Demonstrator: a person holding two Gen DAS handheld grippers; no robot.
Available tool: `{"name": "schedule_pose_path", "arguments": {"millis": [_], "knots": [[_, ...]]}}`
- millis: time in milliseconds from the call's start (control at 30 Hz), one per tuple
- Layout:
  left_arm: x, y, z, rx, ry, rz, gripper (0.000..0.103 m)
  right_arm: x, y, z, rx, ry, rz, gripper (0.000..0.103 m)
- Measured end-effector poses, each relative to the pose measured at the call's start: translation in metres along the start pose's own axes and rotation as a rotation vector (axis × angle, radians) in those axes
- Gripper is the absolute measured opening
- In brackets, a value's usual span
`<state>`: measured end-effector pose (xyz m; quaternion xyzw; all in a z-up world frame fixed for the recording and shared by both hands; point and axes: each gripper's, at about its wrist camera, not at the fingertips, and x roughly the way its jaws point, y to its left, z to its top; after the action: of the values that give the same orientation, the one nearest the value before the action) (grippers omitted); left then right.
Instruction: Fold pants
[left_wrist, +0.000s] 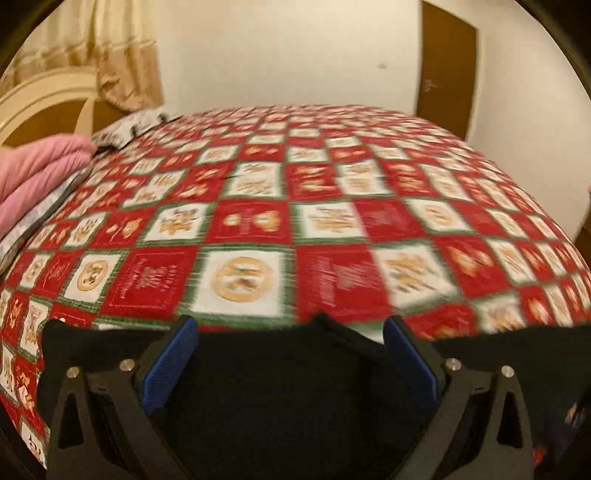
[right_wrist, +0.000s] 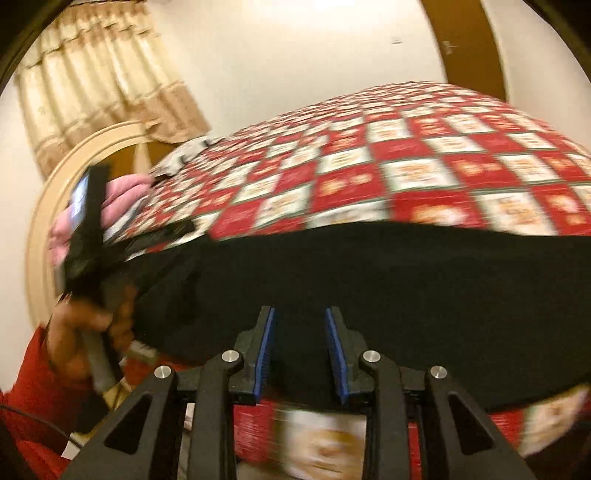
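Black pants (right_wrist: 369, 280), spread across the near edge of the checked bed (left_wrist: 295, 192): we hold left gripper (left_wrist: 291, 354) and right gripper (right_wrist: 300, 350) above them, jaws apart and empty; folding looks barely begun, all folds apparently remaining.

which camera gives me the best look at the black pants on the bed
The right wrist view: the black pants stretch nearly across the frame over the checkered bedspread, beyond the open right tongs. The left wrist view shows only their near edge between the open left tongs.
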<state>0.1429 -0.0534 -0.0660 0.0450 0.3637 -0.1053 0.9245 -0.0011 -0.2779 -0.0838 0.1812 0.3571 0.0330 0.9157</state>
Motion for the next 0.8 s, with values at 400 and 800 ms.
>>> {"name": "schedule_pose_path", "arguments": {"millis": [400, 800], "knots": [[0.001, -0.077, -0.052, 0.250, 0.061, -0.075, 0.103, -0.163, -0.221, -0.015, 0.628, -0.285, -0.327, 0.030], [-0.005, -0.081, -0.058, 0.201, 0.094, -0.071, 0.103, -0.166, -0.292, -0.034, 0.727, -0.316, -0.287, 0.029]]}}
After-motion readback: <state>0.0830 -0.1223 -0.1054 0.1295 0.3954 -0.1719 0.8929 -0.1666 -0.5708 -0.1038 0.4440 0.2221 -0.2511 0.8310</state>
